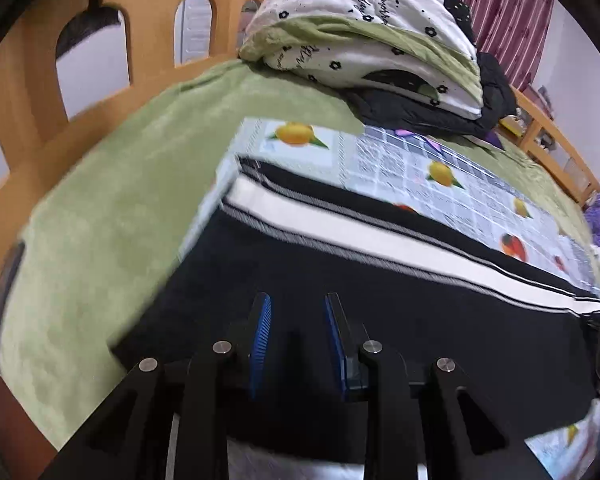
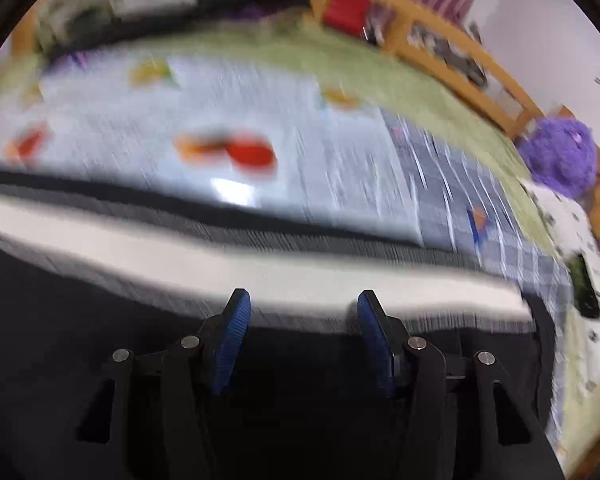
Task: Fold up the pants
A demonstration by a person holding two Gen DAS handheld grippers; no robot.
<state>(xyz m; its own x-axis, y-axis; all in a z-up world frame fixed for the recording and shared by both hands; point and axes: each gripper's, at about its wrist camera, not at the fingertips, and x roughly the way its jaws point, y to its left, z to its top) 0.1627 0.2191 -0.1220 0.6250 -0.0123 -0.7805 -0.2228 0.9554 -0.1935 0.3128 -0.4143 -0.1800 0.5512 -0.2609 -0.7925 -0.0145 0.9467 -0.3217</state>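
Observation:
Black pants (image 1: 380, 320) with a white side stripe lie flat on a fruit-print mat (image 1: 400, 160) on the bed. My left gripper (image 1: 298, 304) is open and empty, just above the black cloth. In the right wrist view the picture is motion-blurred: the pants (image 2: 100, 320) and their white stripe (image 2: 260, 276) run across the frame, and my right gripper (image 2: 302, 300) is open wide and empty over the stripe's near edge.
A green blanket (image 1: 120, 184) covers the bed. A folded flower-print quilt (image 1: 364, 36) on dark clothing lies at the far end. A wooden bed rail (image 1: 32, 92) stands at the left. A purple plush (image 2: 560, 156) and a black phone (image 2: 584, 284) lie at the right.

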